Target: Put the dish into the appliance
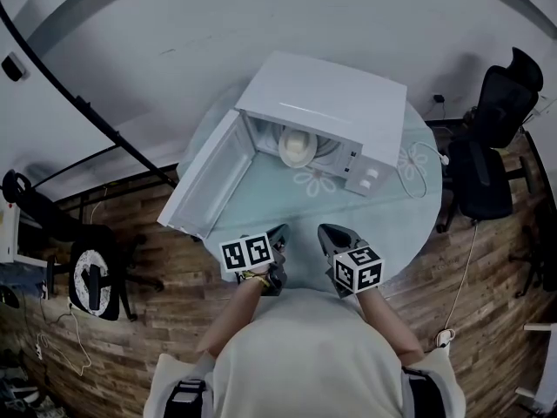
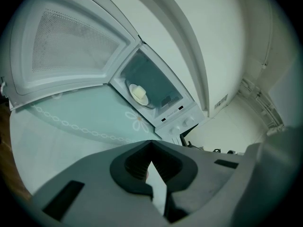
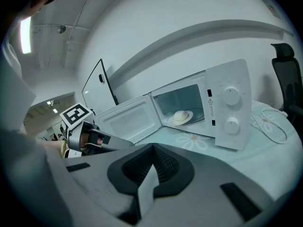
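Note:
A white microwave (image 1: 335, 103) stands on the round table (image 1: 261, 207) with its door (image 1: 207, 179) swung wide open to the left. Inside, on the turntable, rests a white dish (image 1: 297, 147) with a pale bun on it. The dish (image 2: 138, 94) shows in the cavity in the left gripper view, and the dish (image 3: 181, 117) in the right gripper view too. My left gripper (image 1: 278, 232) and right gripper (image 1: 325, 231) hover side by side near the table's front edge, well short of the microwave. Both are shut and hold nothing.
A white cable (image 1: 419, 158) lies on the pale green tablecloth to the right of the microwave. A black office chair (image 1: 498, 138) stands at the right on the wooden floor. A black stand (image 1: 91, 277) is at the left.

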### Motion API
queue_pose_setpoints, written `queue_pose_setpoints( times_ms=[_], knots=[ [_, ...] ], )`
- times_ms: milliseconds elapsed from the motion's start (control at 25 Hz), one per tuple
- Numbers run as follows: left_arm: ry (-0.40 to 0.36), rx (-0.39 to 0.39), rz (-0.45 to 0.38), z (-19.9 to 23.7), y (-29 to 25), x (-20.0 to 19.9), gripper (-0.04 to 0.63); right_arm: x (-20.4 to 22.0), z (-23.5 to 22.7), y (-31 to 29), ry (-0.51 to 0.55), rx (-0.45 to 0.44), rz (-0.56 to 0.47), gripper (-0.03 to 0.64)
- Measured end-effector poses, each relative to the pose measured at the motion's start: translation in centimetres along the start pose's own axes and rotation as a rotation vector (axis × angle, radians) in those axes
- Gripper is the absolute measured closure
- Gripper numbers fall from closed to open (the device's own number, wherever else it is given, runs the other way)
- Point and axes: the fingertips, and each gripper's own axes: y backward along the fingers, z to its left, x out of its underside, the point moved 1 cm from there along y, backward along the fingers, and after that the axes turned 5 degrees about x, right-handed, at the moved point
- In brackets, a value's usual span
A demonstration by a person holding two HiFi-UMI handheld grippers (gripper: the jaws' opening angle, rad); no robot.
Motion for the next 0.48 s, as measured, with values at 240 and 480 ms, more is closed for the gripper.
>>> queue_pose_setpoints(
  times_ms=[240, 480],
  knots=[
    [-0.009, 0.004, 0.007, -0.25, 0.01, 0.22, 0.586, 0.30, 0.56, 0.23, 0.009, 0.000, 0.003, 0.611],
    [-0.013, 0.008, 0.007, -0.37, 0.05, 0.29, 0.586, 0.37, 0.30, 0.46, 0.002, 0.010, -0.007, 0.611]
  ],
)
